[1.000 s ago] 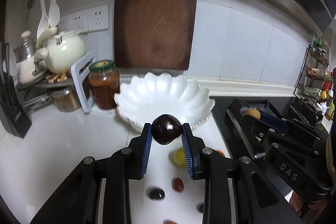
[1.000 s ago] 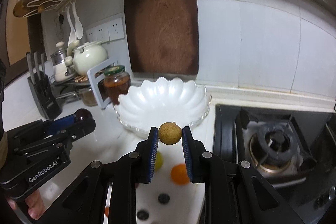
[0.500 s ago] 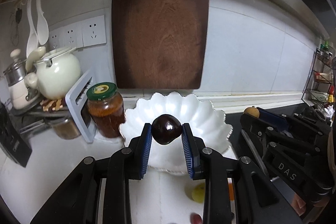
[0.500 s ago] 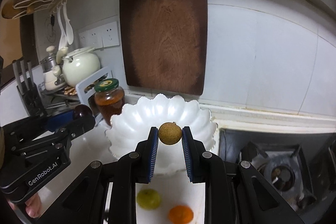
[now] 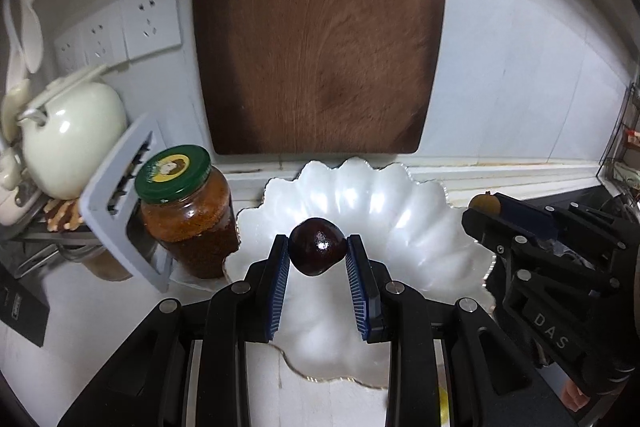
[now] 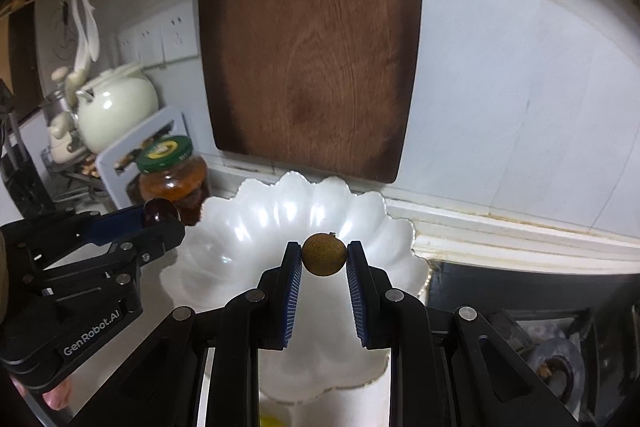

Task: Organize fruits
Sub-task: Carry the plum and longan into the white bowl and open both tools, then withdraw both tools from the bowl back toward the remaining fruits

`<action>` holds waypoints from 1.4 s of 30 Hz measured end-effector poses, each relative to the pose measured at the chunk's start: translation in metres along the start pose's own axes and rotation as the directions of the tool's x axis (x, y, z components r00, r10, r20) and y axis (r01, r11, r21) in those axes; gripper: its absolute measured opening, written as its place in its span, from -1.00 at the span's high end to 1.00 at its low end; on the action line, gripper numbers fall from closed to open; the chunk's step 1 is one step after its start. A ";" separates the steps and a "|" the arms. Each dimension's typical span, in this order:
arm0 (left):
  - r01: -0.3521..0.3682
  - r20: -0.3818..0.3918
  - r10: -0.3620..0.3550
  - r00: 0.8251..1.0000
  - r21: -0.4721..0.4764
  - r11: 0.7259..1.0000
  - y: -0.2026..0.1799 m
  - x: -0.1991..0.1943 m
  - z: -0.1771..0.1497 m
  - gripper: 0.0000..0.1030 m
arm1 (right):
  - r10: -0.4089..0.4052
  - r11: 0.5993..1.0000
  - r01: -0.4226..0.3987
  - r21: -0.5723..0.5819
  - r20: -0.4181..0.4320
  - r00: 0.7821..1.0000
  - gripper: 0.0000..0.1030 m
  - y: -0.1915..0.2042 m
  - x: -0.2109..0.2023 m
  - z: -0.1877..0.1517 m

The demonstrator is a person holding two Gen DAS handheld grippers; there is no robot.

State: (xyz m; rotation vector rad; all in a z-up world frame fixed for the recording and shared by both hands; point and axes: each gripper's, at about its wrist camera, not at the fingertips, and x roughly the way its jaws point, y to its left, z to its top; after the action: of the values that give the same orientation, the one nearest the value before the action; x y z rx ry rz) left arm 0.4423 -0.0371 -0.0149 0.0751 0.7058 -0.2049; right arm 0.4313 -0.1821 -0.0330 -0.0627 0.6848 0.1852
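Left wrist view: the left gripper (image 5: 318,251) clamps a glossy, dark round fruit (image 5: 317,246) at mid-frame, its ribbed blue fingers (image 5: 280,285) pressed on both sides. The fruit hangs over the scalloped white bowl (image 5: 424,239). Right wrist view: the right gripper (image 6: 324,254) pinches a rough, tan round fruit (image 6: 324,253) at centre, above the same bowl.

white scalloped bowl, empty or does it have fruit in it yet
Empty. The white scalloped bowl shows only bare glossy surface in both views; the dark plum and brown longan are each held in a claw above it.
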 end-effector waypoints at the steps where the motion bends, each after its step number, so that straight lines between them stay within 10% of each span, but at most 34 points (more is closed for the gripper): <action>1: 0.000 -0.010 0.000 1.000 0.005 1.000 0.000 0.006 0.001 0.43 | -0.002 1.000 0.002 0.005 -0.021 1.000 0.52 -0.001 0.009 0.001; 26: 0.032 -0.294 -0.036 0.955 -0.017 0.999 0.016 0.127 -0.010 0.42 | 0.033 0.996 -0.009 0.085 -0.291 0.956 0.52 -0.022 0.117 -0.012; 30: 0.037 -0.307 -0.045 0.951 -0.032 0.999 0.016 0.127 -0.012 0.01 | 0.029 0.995 0.001 0.098 -0.300 0.953 0.39 -0.024 0.118 -0.015; 42: -0.016 -0.221 0.010 0.975 -0.026 1.000 0.026 0.080 -0.002 -0.28 | -0.021 0.992 0.047 0.121 -0.210 0.977 0.14 -0.030 0.076 -0.012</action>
State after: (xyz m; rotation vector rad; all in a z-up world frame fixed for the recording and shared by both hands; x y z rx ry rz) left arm 0.5065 -0.0242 -0.0683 0.0769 0.9293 -0.1761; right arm 0.4878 -0.2016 -0.0904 0.0269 0.9030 0.1032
